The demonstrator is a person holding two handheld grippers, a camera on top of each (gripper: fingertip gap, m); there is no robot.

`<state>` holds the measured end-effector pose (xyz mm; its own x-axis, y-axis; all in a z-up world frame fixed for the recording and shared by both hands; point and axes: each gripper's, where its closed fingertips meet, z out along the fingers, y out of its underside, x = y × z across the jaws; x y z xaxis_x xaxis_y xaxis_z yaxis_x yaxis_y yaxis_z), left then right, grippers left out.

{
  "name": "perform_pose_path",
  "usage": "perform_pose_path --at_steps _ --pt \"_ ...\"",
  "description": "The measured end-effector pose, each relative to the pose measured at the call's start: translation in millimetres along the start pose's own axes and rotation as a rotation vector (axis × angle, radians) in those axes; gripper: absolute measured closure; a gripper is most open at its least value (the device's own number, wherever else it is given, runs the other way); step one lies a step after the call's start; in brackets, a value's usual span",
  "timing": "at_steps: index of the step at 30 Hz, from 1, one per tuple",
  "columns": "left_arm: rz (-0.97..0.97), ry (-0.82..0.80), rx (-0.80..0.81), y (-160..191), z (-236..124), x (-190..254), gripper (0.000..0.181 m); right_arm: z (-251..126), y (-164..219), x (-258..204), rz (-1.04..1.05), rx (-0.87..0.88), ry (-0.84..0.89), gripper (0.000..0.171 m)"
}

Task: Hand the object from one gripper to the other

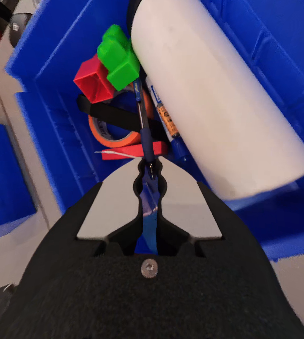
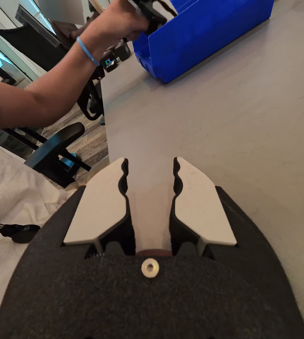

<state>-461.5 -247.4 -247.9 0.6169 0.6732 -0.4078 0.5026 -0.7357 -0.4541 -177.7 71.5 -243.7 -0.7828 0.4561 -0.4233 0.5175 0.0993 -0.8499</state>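
Left tool (image 1: pixel 149 165) reaches into the blue bin (image 1: pixel 59 77), jaws nearly together, clenched on the tip end of a blue pen (image 1: pixel 144 128). The pen's shaft runs away from the tool, over a red flat block (image 1: pixel 127 152) and an orange tape roll (image 1: pixel 114 141), just beside a marker (image 1: pixel 167 119) and a big white cylinder (image 1: pixel 211 95). A green block (image 1: pixel 120 58) and a red cube (image 1: pixel 92 82) sit at the far end of the pile; a black strap (image 1: pixel 110 113) crosses under the pen.

Right tool (image 2: pixel 150 168) hangs released over the bare grey counter (image 2: pixel 221 128), jaws wide, holding nothing, well apart from the bin. The person's hand (image 2: pixel 118 23) works the other tool at the bin's near edge.

Judgement: the pen is light, stiff, smooth and narrow; held by its very tip it may pivot or slip. The rubbery grip sleeve near the tip offers better purchase. For the handover, the right tool should take the free mid-shaft, crosswise.
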Motion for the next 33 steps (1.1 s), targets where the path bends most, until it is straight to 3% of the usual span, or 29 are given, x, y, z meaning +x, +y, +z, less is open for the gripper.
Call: perform_pose_path --at_steps 9,14,18,22,26,28,29,33 --pt "0.108 -0.304 0.151 9.1 -102.6 -5.9 0.17 8.3 -6.4 2.2 -0.066 -0.013 0.02 0.124" --pt "0.138 -0.316 0.488 -59.8 -154.0 63.7 0.171 27.1 -68.0 22.7 -0.006 0.119 0.009 0.124" --pt "0.004 -0.189 0.887 -125.2 -197.9 148.8 0.171 42.9 -130.9 16.5 0.135 0.26 -0.181 0.12" --pt "0.015 -0.088 0.971 -152.2 -205.3 218.4 0.171 41.3 -168.0 -0.5 0.249 0.41 -0.373 0.121" --pt "0.026 -0.028 0.953 -158.5 -195.2 250.3 0.171 37.9 -164.0 -4.7 0.353 0.472 -0.491 0.133" --pt "0.029 -0.035 0.938 -157.5 -187.4 256.7 0.171 38.9 -158.8 0.2 0.398 0.493 -0.513 0.145" --pt "0.035 -0.037 0.939 -156.9 -184.4 259.6 0.171 38.2 -156.2 1.3 0.398 0.497 -0.531 0.16" --pt "0.017 0.016 0.858 -148.8 -159.5 266.9 0.168 47.2 -136.5 19.5 0.351 0.393 -0.41 0.16"
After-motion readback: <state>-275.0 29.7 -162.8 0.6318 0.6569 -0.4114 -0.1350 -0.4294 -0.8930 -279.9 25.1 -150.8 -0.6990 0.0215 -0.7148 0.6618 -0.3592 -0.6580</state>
